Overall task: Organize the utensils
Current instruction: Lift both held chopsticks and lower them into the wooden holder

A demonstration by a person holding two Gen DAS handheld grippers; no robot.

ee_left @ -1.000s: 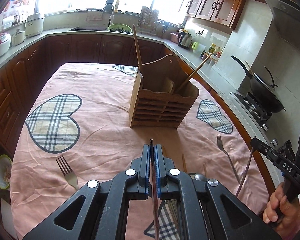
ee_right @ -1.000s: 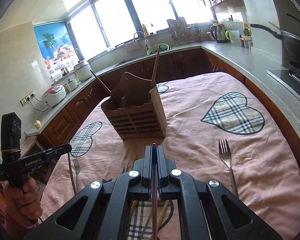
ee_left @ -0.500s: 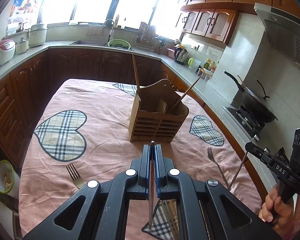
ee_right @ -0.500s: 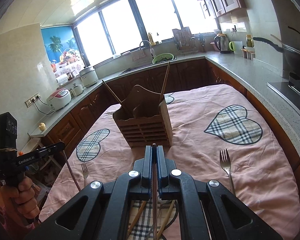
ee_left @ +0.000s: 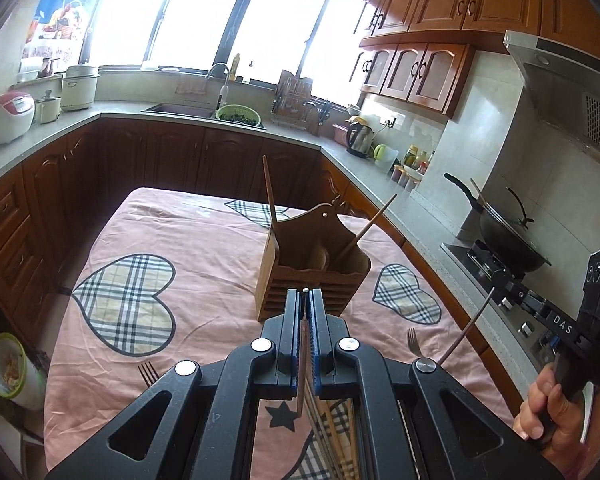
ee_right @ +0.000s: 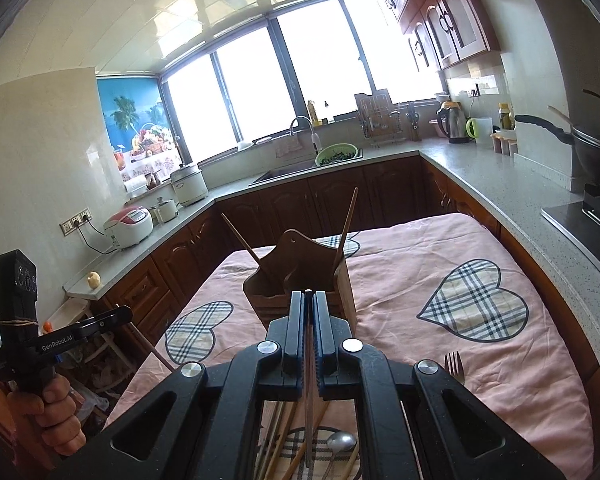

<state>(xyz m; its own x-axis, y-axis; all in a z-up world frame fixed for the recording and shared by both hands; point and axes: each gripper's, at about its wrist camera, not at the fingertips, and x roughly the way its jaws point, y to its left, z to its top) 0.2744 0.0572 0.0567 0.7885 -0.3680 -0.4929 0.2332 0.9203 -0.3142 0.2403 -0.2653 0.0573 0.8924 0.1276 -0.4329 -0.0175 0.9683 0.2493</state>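
Both grippers' jaws pinch a chopstick each: left gripper [ee_left: 305, 296] on one chopstick [ee_left: 300, 380], right gripper [ee_right: 309, 298] on another chopstick [ee_right: 309, 400]. The wooden utensil holder [ee_left: 312, 276] stands just beyond them; forks [ee_right: 454, 366] and loose chopsticks [ee_right: 284, 440] lie nearer than it on the counter [ee_left: 204, 264].

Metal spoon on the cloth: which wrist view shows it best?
Right wrist view. The metal spoon lies in plain sight under the right gripper, bowl up, beside loose chopsticks on the tablecloth. In the left wrist view I cannot pick it out: the left gripper body covers that patch.
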